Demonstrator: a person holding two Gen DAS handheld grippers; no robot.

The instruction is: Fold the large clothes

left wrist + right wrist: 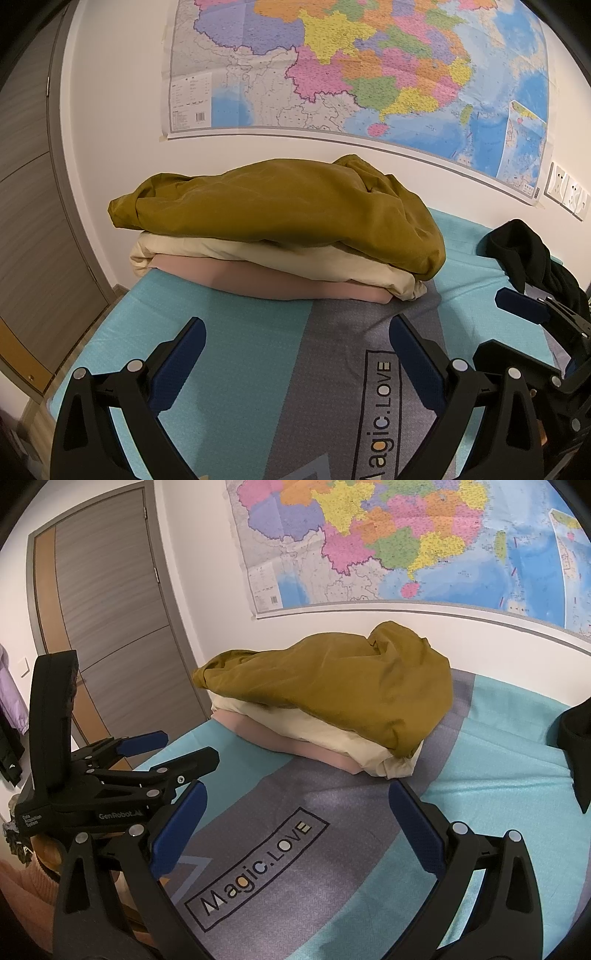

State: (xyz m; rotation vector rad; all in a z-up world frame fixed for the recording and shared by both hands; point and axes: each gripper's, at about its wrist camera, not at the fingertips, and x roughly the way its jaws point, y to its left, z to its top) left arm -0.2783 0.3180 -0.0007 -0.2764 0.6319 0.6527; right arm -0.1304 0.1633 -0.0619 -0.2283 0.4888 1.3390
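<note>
Both the left gripper (297,332) and right gripper (295,797) hover with jaws spread wide, holding nothing, over the bed (236,354). At its far edge by the wall, the mustard garment (280,206) tops a cream garment (295,258) and a pink garment (288,284); a black garment (524,251) lies at the right edge.

Two low, near wrist views across the bed (229,354) toward the map wall (122,122), sharing perhaps most of the clothes stack (332,709).

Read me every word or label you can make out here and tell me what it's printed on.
"Magic.LOVE": bed cover, inside a printed box.
"GenRobot": side of the left hand-held gripper.
"Data Acquisition System": same gripper's body, small.
Wall map: place names and legend too small to read.
</note>
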